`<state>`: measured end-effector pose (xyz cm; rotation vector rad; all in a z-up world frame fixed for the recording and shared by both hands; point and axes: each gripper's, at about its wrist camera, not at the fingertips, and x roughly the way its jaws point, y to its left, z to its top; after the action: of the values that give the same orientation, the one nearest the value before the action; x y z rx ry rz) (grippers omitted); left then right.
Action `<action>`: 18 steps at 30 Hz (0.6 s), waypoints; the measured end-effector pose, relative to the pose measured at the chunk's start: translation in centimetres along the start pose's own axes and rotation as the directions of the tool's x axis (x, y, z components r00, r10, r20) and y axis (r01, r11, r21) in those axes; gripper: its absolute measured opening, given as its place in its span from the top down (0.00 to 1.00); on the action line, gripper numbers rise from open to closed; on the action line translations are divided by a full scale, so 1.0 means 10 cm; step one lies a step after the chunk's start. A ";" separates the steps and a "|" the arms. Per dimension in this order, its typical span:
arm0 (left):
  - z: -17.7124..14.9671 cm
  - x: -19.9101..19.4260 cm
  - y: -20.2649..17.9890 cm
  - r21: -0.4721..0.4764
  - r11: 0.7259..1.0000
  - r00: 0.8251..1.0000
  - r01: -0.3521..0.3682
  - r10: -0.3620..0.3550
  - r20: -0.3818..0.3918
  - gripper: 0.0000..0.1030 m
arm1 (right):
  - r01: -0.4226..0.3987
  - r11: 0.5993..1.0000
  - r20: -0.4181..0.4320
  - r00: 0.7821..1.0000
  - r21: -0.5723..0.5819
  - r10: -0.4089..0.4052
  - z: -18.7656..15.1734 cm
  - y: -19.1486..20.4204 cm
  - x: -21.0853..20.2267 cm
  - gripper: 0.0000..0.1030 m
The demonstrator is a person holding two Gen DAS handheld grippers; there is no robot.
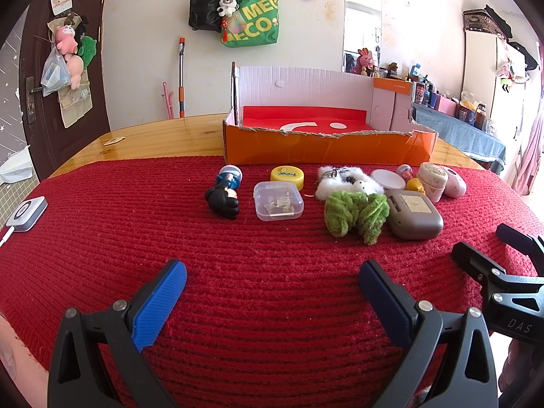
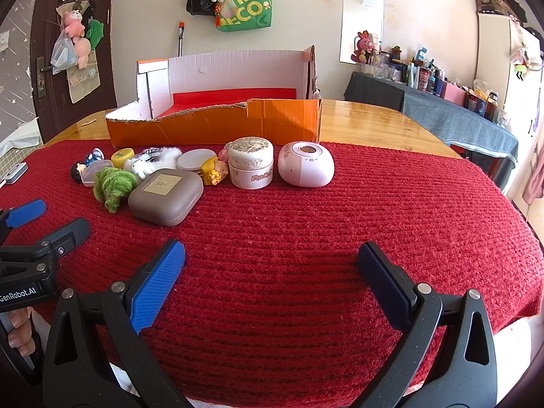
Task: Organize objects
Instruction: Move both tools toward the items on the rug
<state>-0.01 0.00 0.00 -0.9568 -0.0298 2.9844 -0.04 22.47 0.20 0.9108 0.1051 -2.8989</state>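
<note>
An open orange cardboard box [image 1: 326, 148] with a red floor stands behind a row of small objects on the red mat; it also shows in the right wrist view [image 2: 217, 125]. The row holds a black-haired figurine [image 1: 222, 199], a clear plastic case [image 1: 278, 200], a yellow round tin [image 1: 287, 175], a white fluffy toy [image 1: 343, 180], a green yarn toy [image 1: 355, 210], a grey case [image 1: 414, 216], a cream jar [image 2: 251, 163] and a pink-white oval device [image 2: 306, 164]. My left gripper [image 1: 272, 277] is open and empty, short of the row. My right gripper [image 2: 270, 260] is open and empty, short of the jar.
The red knitted mat [image 1: 258, 258] covers the near part of a wooden table [image 1: 163, 136]. A small white-and-blue device [image 1: 27, 212] lies at the mat's left edge. The right gripper's black frame [image 1: 503, 272] sits at the left wrist view's right edge. A cluttered side table [image 2: 442, 102] stands far right.
</note>
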 end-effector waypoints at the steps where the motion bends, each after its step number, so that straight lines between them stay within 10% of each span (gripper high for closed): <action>1: 0.00 0.00 0.00 0.000 1.000 1.000 0.000 0.000 0.000 0.00 | 0.000 1.000 0.000 1.000 0.000 0.000 0.00 0.00 0.00 0.00; 18: 0.01 -0.04 0.02 -0.009 1.000 1.000 0.011 -0.011 0.005 0.00 | -0.007 1.000 0.000 1.000 -0.002 0.007 -0.01 0.00 -0.01 0.00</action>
<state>0.28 -0.20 0.32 -0.9472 -0.0492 2.9789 0.07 22.52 0.19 0.9090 0.1049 -2.8923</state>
